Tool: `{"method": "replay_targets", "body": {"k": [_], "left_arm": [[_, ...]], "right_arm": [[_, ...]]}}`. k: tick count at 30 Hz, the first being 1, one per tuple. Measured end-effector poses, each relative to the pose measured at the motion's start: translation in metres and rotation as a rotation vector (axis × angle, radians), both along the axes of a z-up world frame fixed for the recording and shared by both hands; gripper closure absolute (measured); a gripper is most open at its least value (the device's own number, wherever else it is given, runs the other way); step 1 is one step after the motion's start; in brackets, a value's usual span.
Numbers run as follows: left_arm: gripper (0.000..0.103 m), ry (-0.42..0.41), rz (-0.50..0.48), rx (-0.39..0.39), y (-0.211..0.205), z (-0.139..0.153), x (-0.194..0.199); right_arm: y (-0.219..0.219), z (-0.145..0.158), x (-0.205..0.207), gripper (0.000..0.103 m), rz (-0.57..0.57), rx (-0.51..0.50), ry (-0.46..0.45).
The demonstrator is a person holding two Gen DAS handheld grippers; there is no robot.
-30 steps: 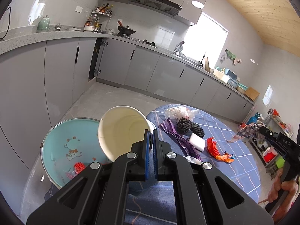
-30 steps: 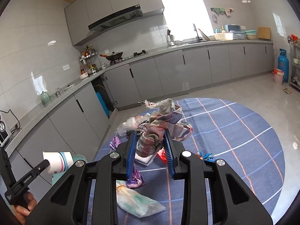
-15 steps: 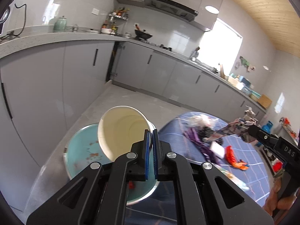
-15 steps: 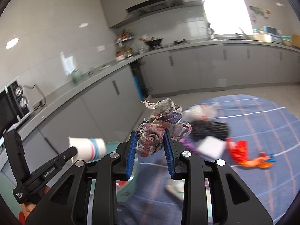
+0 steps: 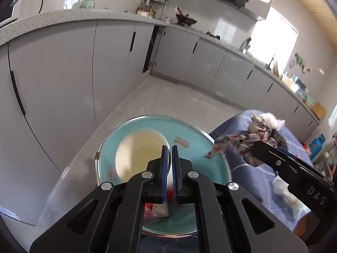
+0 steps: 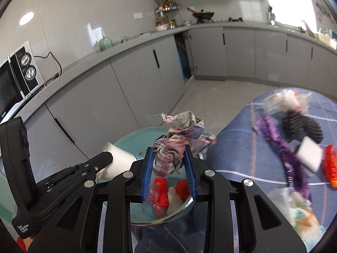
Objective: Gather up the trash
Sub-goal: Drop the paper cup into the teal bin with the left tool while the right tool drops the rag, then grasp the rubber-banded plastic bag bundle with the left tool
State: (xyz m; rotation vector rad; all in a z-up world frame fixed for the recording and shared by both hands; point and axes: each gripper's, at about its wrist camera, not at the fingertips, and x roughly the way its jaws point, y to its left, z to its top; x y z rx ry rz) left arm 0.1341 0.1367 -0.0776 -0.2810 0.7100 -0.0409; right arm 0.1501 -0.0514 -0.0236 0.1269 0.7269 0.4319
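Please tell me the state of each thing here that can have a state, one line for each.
Left gripper: shut on the white paper cup.
White paper cup: tipped, above the basin.
Right gripper: shut on the rag.
Striped cloth rag: crumpled, held.
Round teal basin: holds red scraps.
Dark cabinet gap: door open.

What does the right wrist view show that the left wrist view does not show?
Only the right wrist view shows the microwave, the purple wrapper and the white block on the table. Only the left wrist view shows the inside of the paper cup. Both show the teal basin, the checked rag and the grey cabinets.
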Motion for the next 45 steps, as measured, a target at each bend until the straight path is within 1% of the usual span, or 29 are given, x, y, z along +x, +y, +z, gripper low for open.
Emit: {"method": "replay_targets", "body": {"k": [2, 3, 4, 7, 10, 14, 16, 18, 21, 23, 25, 29, 31, 34, 37, 40, 43, 45], "left_arm": [[0.080, 0.025, 0.025, -0.004, 0.005, -0.005, 0.003], [0.058, 0.040, 0.045, -0.014, 0.009, -0.007, 0.003], [0.052, 0.047, 0.062, -0.018, 0.012, -0.008, 0.003], [0.052, 0.031, 0.081, 0.012, 0.014, -0.004, 0.002], [0.051, 0.023, 0.084, 0.014, 0.013, -0.001, 0.001], [0.050, 0.022, 0.080, 0.039, 0.002, 0.002, -0.002], [0.046, 0.021, 0.079, 0.063, -0.002, 0.002, -0.003], [0.046, 0.014, 0.075, 0.089, -0.009, 0.004, -0.004], [0.045, 0.012, 0.059, 0.104, -0.015, 0.004, -0.007], [0.043, 0.016, 0.052, 0.111, -0.020, 0.004, -0.008], [0.038, 0.014, 0.047, 0.122, -0.026, 0.005, -0.010], [0.035, 0.005, 0.030, 0.142, -0.038, 0.008, -0.014], [0.031, 0.000, 0.024, 0.145, -0.043, 0.010, -0.017], [0.026, 0.004, 0.001, 0.138, -0.052, 0.011, -0.020], [0.026, 0.011, -0.041, 0.123, -0.064, 0.011, -0.023], [0.027, 0.008, -0.079, 0.138, -0.080, 0.011, -0.027], [0.027, 0.007, -0.135, 0.137, -0.099, 0.012, -0.031], [0.027, 0.004, -0.163, 0.135, -0.110, 0.012, -0.034]], "right_arm": [[0.005, -0.010, 0.007, 0.060, 0.020, 0.022, 0.033], [0.006, -0.014, 0.009, 0.051, 0.025, 0.031, 0.046], [0.006, -0.016, 0.009, 0.048, 0.026, 0.034, 0.052], [0.004, -0.017, 0.009, 0.048, 0.025, 0.039, 0.059], [-0.005, -0.014, 0.005, 0.048, 0.008, 0.054, 0.054], [-0.013, -0.008, -0.003, 0.048, -0.004, 0.047, 0.030], [-0.019, -0.007, -0.008, 0.047, -0.016, 0.052, 0.026], [-0.027, -0.006, -0.012, 0.047, -0.034, 0.059, 0.027], [-0.037, -0.005, -0.017, 0.047, -0.052, 0.054, 0.020], [-0.044, -0.003, -0.021, 0.047, -0.067, 0.052, 0.012], [-0.051, -0.003, -0.025, 0.046, -0.080, 0.050, 0.007], [-0.067, -0.005, -0.031, 0.046, -0.114, 0.049, 0.009], [-0.077, -0.004, -0.036, 0.046, -0.136, 0.048, 0.004], [-0.090, -0.003, -0.043, 0.046, -0.168, 0.037, 0.000], [-0.105, -0.002, -0.051, 0.046, -0.196, 0.029, 0.003], [-0.122, 0.002, -0.063, 0.046, -0.227, 0.012, -0.013], [-0.145, 0.007, -0.080, 0.046, -0.287, -0.024, -0.041], [-0.159, 0.007, -0.086, 0.046, -0.321, -0.031, -0.046]]}}
